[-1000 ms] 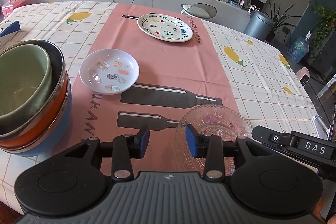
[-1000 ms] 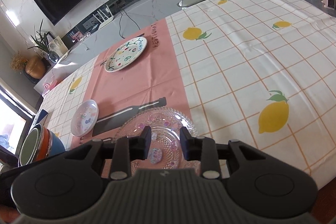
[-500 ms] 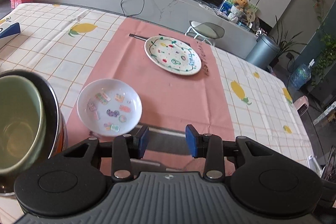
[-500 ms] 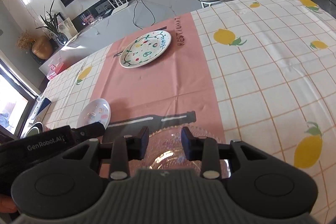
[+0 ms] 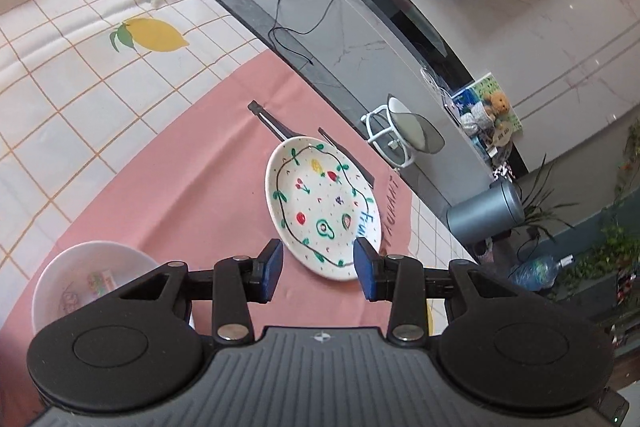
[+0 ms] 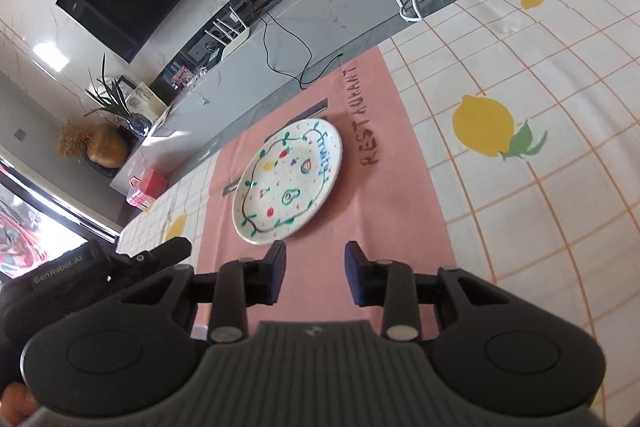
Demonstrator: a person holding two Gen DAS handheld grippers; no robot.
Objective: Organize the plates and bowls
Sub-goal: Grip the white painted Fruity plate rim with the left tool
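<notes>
At 12 o'clock on worktop (image 5: 80, 115): plate (image 5: 320, 205) not yet collected, bowl (image 5: 84, 279) at 8 loose too. Left claw (image 5: 317, 269) and right claw (image 6: 315, 273) released, empty.

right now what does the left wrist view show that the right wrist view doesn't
Only the left wrist view shows the white bowl at its lower left, plus a teddy bear and a grey bin in the room. Only the right wrist view shows the left gripper's body, a pink box and a round vase. Both show the fruit plate on the pink runner, ahead of open, empty jaws.
</notes>
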